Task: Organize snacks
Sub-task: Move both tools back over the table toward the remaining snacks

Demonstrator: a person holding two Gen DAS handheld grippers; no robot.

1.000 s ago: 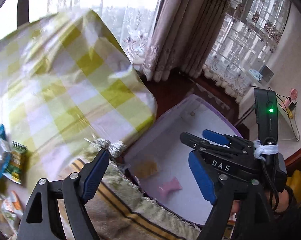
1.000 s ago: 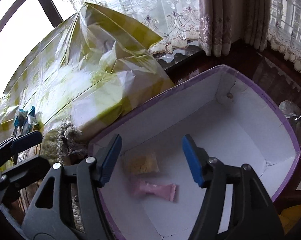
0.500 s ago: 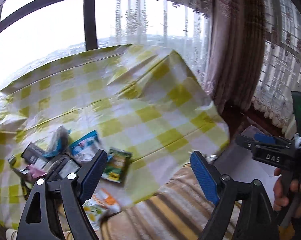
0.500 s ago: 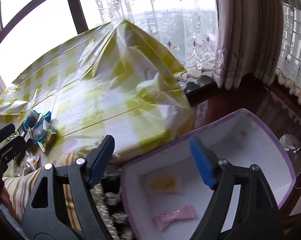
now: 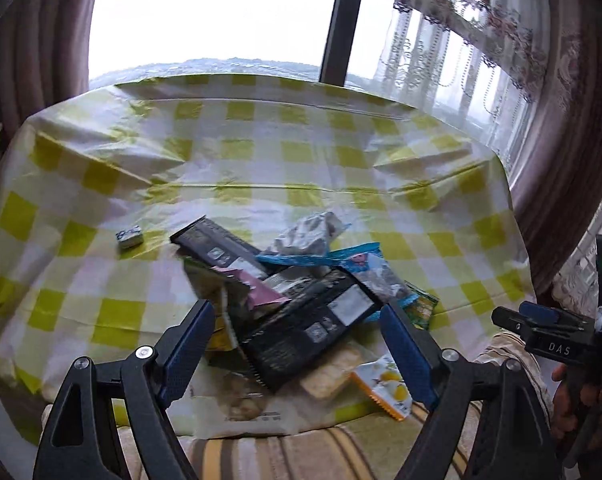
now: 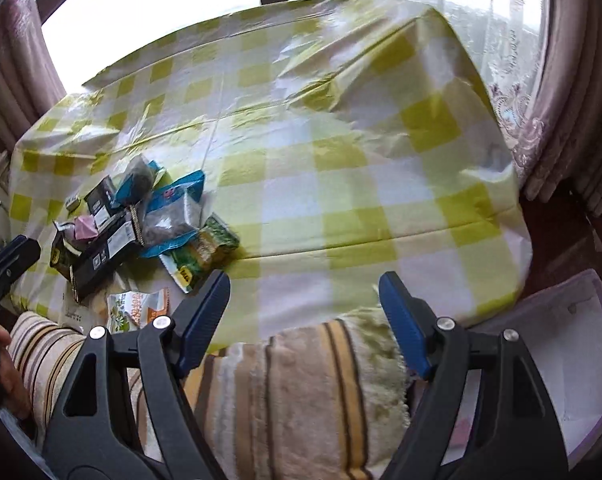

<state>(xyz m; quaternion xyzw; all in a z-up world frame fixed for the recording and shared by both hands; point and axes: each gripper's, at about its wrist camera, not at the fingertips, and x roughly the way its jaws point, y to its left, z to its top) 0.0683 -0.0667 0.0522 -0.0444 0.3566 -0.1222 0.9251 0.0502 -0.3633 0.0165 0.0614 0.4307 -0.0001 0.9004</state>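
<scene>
A pile of snack packets lies on the yellow-checked tablecloth. A long black packet tops it, with a crumpled silver one and a blue-edged one behind. My left gripper hovers open just in front of the pile, touching nothing. In the right wrist view the same pile sits far left. My right gripper is open and empty over the table's front edge. The white box with a purple rim stands at the lower right.
A small blue-white candy lies alone left of the pile. A striped blanket covers the near edge below both grippers. Curtains and a window frame close off the back. A hand holds the right gripper.
Both views have swung left, from the purple-rimmed box to the table and its snack pile. The box has left the left wrist view. The right gripper's jaws stand a little wider.
</scene>
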